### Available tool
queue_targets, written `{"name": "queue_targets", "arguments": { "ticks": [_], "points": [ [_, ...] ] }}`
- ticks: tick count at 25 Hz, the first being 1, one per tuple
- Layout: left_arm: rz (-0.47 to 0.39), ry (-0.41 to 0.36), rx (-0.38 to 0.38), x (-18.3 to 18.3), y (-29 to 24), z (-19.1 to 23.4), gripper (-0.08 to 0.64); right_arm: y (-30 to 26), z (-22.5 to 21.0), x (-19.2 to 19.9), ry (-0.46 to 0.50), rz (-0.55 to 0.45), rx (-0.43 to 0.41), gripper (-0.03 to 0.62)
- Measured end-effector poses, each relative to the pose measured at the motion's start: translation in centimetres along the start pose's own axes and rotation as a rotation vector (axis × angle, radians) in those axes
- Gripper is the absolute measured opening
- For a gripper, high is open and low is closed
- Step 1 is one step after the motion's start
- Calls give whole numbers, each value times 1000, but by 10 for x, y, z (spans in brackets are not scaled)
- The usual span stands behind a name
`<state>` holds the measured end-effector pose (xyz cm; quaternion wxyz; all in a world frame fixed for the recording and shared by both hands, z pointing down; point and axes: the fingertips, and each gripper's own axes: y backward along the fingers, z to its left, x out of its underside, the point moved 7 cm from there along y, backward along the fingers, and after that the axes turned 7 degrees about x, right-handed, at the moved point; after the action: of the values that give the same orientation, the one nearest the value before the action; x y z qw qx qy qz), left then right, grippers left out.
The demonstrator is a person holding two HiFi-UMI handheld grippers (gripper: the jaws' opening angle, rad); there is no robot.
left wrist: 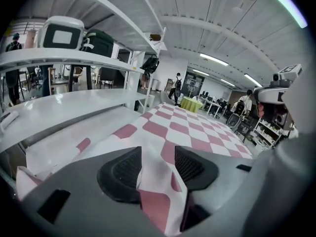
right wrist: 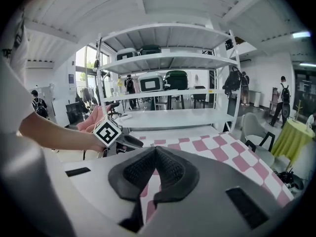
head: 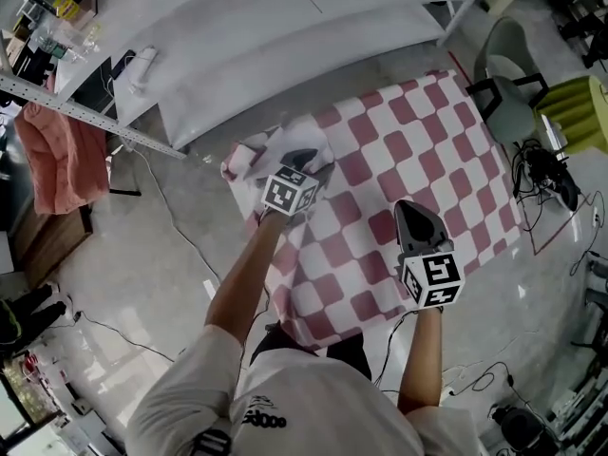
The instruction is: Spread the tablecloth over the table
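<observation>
The red-and-white checked tablecloth (head: 408, 160) is seen laid over the bench, which is hidden under it, with its near edge hanging toward the person. The cloth lies mostly flat across the right and far parts. At the far left corner it is bunched and folded back, so that the white underside is shown beside the left tongs (head: 304, 164).

In the left gripper view, the left tongs (left wrist: 158, 157) are seen with the jaws standing apart. A raised fold of the tablecloth (left wrist: 163, 132) is draped loosely between the pads and is not pressed by them. In the right gripper view, the right tongs (right wrist: 154, 154) are seen closed, the pads brought together at the tips, and a strip of the checked tablecloth (right wrist: 232, 154) is pinched between them. From that view the left tongs (right wrist: 129, 141) are seen to the left, near the far left corner of the cloth.

In the head view, the right tongs (head: 413, 212) are held over the near right part of the cloth, well apart from the left tongs.

A white shelf rack (head: 247, 36) is placed just beyond the far edge of the cloth. A grey-green chair (head: 508, 74) is seen to the far right on the floor (head: 171, 283), and a pink garment (head: 62, 160) hangs at the far left.
</observation>
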<state>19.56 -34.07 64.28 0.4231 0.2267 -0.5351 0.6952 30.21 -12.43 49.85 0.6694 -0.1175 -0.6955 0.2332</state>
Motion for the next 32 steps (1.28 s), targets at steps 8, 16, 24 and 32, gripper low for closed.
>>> {"name": "queue_targets", "arguments": {
  "ticks": [8, 16, 24, 32],
  "points": [
    [95, 6, 3, 13, -20, 6, 106, -8, -4, 14, -24, 25, 0, 15],
    [42, 8, -42, 7, 1, -4, 29, -6, -1, 3, -1, 1, -23, 15],
    [-96, 13, -134, 4, 71, -18, 29, 4, 27, -13, 17, -39, -78, 15],
    [-155, 44, -239, 28, 145, -20, 29, 11, 79, -26, 49, -63, -158, 15]
  ]
}}
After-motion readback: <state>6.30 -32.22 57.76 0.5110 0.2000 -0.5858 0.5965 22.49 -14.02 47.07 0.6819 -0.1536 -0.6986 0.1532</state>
